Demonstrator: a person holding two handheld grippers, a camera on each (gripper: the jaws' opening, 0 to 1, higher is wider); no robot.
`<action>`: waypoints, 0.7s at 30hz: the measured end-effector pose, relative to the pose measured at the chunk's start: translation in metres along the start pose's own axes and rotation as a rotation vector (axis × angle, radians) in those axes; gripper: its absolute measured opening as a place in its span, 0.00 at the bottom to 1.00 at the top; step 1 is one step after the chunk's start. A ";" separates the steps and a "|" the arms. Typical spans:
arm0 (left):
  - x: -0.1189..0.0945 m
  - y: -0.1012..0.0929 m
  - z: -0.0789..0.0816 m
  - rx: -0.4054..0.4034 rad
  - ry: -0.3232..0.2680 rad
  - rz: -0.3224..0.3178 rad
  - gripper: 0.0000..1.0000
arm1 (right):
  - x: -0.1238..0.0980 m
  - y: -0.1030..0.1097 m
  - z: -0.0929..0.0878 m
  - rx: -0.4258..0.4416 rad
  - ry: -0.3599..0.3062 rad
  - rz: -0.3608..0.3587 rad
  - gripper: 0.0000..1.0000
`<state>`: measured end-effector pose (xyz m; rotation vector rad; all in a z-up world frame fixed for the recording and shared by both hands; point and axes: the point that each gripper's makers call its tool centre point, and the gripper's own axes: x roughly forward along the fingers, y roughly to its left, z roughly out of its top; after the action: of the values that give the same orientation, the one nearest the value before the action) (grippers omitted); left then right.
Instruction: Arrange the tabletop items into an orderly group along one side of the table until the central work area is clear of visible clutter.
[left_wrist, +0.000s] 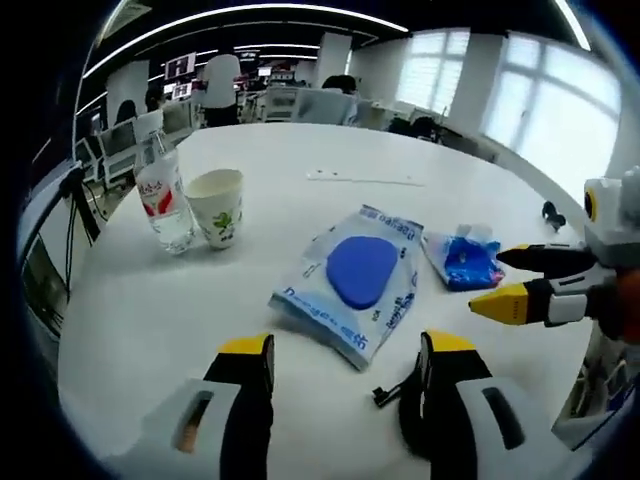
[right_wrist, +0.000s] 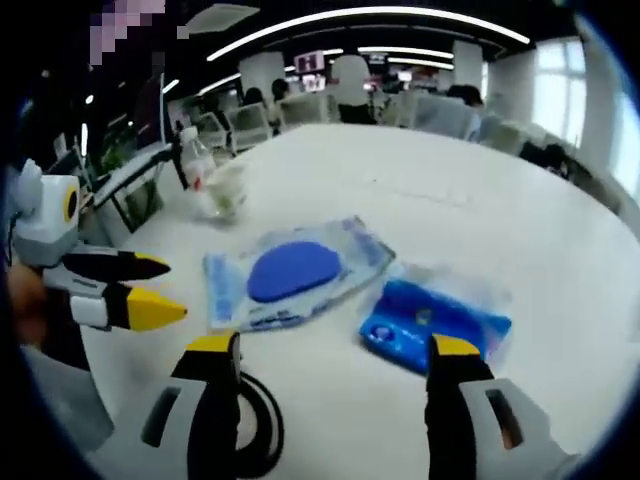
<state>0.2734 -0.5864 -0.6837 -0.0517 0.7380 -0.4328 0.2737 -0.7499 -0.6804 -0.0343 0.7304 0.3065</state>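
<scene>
Both my tools, left and right, spread empty over the white surface; clear packet with blue oval pad at twelve o'clock.

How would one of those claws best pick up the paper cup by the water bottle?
Probably by the paper cup's side wall below the rim, coming from its right: it stands upright and open-topped, and the water bottle stands close on its left, so that side looks blocked.
</scene>
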 end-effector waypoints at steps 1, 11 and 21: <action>0.001 0.002 0.001 -0.010 0.000 0.000 0.63 | 0.001 -0.001 0.002 -0.008 -0.002 0.002 0.76; 0.006 0.004 0.005 -0.036 0.003 -0.021 0.75 | 0.015 -0.014 0.023 -0.054 -0.007 0.018 0.89; 0.014 0.010 0.003 -0.049 0.029 -0.025 0.83 | 0.029 -0.027 0.041 -0.075 -0.007 0.021 0.98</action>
<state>0.2888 -0.5832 -0.6923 -0.1007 0.7776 -0.4404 0.3283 -0.7626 -0.6707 -0.0967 0.7126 0.3543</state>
